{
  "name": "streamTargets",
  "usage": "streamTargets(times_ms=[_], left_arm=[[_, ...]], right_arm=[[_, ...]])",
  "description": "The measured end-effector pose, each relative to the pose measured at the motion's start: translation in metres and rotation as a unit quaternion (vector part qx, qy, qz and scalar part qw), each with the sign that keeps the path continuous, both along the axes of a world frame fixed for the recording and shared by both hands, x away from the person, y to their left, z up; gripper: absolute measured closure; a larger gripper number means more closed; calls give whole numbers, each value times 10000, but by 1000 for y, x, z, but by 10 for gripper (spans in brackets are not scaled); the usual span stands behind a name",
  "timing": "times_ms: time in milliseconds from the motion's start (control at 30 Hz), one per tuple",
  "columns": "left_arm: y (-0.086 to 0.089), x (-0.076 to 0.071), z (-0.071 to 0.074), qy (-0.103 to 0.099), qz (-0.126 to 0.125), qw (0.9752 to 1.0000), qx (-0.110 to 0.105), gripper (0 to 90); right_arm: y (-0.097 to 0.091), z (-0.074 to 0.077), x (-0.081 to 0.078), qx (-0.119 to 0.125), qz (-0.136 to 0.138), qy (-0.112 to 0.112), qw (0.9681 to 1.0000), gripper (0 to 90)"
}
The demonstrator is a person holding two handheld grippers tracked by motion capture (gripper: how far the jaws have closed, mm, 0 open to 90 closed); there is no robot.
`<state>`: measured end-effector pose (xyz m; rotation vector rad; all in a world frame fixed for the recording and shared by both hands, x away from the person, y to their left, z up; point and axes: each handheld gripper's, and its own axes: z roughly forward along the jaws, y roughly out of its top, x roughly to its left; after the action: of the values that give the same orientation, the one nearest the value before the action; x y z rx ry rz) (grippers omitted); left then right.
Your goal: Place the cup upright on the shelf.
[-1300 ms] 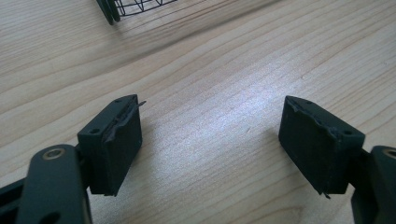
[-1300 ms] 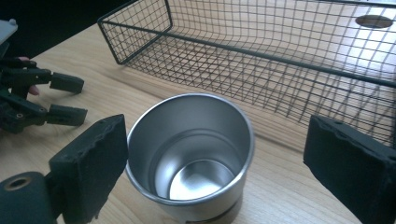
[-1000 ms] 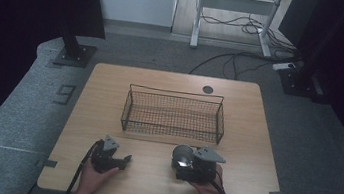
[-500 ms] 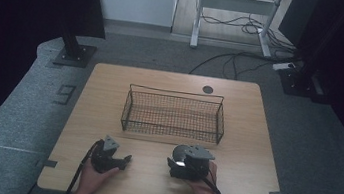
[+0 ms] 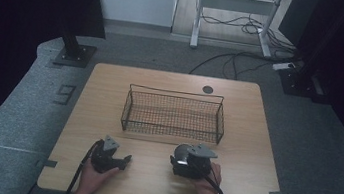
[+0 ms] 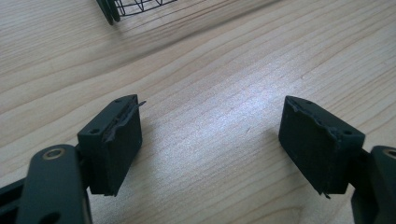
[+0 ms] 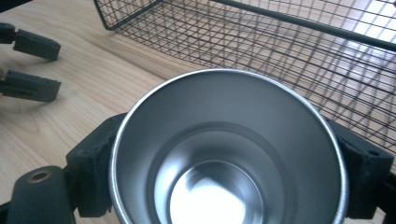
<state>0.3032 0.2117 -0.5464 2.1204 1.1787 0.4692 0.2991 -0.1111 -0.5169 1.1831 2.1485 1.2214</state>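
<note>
Steel cup [image 7: 224, 154] sits upright on the table [image 5: 255, 138], mouth up, inside bare and shiny, right btwn the right gripper's [image 7: 229, 163] two jaws: one black pad flanks its wall on each side, both look pressed against the rim area. Jaws have just been closing, w/ the cup between them; now about mid-width, clamped on it. In the high view the cup [image 5: 182, 153] is near the front edge, right of centre, just in front of the wire basket [image 5: 172, 115], w/ the right gripper [image 5: 191, 162] and hand over it. Basket mesh runs close behind the cup in the right gripper view. Left gripper [image 6: 210, 154] rests low over bare wood, jaws wide apart, nothing btwn them; in the high view it [image 5: 111, 155] is well left of the cup, basket corner beyond it.
</note>
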Motion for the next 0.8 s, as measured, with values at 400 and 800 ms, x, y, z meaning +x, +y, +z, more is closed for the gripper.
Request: streamTargets(times_ms=[400, 800], left_arm=[[0, 0, 0, -1, -1, 10000, 2, 213], [0, 0, 0, -1, 0, 10000, -1, 213]], right_arm=[[-10, 8, -4, 156, -72, -91, 9998, 132], [-16, 22, -13, 176, -27, -234, 9996, 133]])
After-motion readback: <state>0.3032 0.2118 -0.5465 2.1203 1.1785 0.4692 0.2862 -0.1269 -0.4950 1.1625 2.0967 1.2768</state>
